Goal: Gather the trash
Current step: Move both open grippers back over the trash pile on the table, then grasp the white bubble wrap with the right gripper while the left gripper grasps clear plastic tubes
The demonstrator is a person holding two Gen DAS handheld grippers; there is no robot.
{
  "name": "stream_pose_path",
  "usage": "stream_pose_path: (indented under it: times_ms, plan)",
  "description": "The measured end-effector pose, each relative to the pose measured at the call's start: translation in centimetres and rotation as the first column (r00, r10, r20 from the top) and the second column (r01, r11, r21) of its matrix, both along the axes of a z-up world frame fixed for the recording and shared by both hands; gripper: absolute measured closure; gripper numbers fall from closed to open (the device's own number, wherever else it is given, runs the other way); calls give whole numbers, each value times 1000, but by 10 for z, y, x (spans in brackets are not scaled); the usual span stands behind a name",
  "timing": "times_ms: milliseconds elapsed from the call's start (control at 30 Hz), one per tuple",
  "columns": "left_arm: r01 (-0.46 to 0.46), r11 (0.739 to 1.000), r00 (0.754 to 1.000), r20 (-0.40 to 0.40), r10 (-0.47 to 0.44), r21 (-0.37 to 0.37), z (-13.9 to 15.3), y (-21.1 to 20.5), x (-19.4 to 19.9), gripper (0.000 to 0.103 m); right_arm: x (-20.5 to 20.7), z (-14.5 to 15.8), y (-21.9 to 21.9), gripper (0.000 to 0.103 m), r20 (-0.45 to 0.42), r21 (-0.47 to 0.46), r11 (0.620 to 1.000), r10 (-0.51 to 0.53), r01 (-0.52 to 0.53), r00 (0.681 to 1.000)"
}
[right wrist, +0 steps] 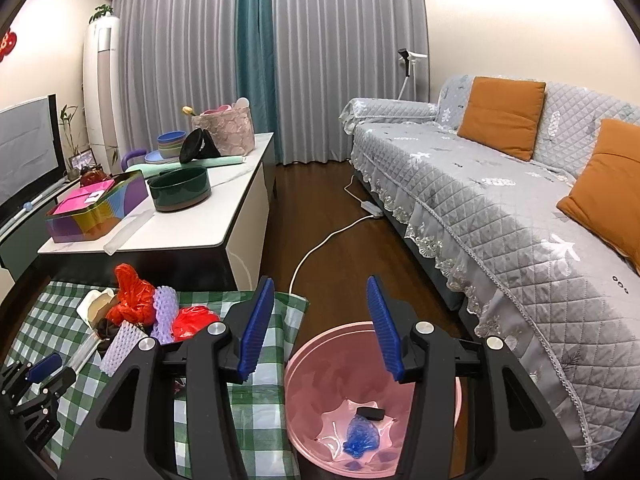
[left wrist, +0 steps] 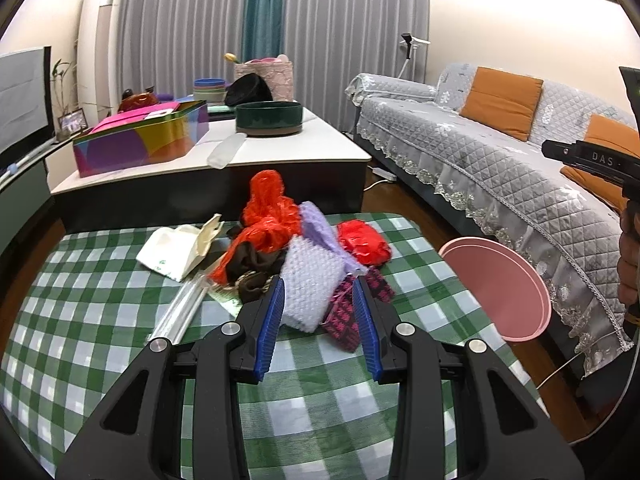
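**A:** Where is the trash sitting?

**B:** It is heaped on the green checked tablecloth [left wrist: 100,312], toward the far edge of the table, closer to the right corner. The pile holds a lilac bubble-wrap piece [left wrist: 310,284], a crumpled red plastic bag [left wrist: 268,216], a smaller red wad [left wrist: 364,242], a white paper carton [left wrist: 180,248], a dark brown scrap [left wrist: 256,268], a magenta patterned wrapper [left wrist: 348,312] and some clear plastic strips [left wrist: 184,308].

**A:** And the bin?

**B:** A pink basin [right wrist: 320,360] stands on the floor just beside the table's right edge, between the table and the grey sofa [right wrist: 500,208]. At its bottom lie a blue crumpled plastic piece [right wrist: 362,436] and a small black object [right wrist: 370,413]; the rest of its floor is bare pink.

**A:** What are the claws doing?

**B:** The left gripper [left wrist: 319,282] is spread, its blue pads on either side of the near end of the bubble wrap; the left pad is right against it, but I cannot tell that it is pinched. The right gripper [right wrist: 321,284] hangs over the basin's rim with its blue pads spread and nothing between them.

**A:** Other containers?

**B:** On the white coffee table [right wrist: 192,228] beyond: a rainbow tin [right wrist: 100,208] with a pink sheet inside, a dark green round bowl [right wrist: 180,188], stacked blue bowls [right wrist: 172,144] and a pink fabric basket [right wrist: 226,128].
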State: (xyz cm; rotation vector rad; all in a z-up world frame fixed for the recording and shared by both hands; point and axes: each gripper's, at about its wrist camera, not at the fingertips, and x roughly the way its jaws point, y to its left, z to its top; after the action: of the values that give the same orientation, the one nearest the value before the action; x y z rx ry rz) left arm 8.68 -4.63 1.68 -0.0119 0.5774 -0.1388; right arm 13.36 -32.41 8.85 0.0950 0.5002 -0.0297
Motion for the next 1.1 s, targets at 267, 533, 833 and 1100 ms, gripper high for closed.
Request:
stream_pose_path:
  times_ms: [267, 533, 833, 1100]
  plan:
    - [-63, 998, 998, -9, 63, -4, -8, 24, 3, 68, 9, -8, 9, 54, -20, 35, 999, 27, -27, 999]
    - [-120, 993, 992, -28, 120, 3, -21, 52, 10, 68, 27, -22, 39, 54, -60, 47, 996, 85, -82, 995]
    - [-220, 975, 973, -72, 219, -13, -36, 98, 17, 68, 41, -45, 93, 54, -113, 50, 976, 215, -211, 970]
    - [-239, 971, 966, -106, 237, 1, -48, 109, 30, 68, 52, -70, 126, 54, -168, 63, 959, 283, -276, 944]
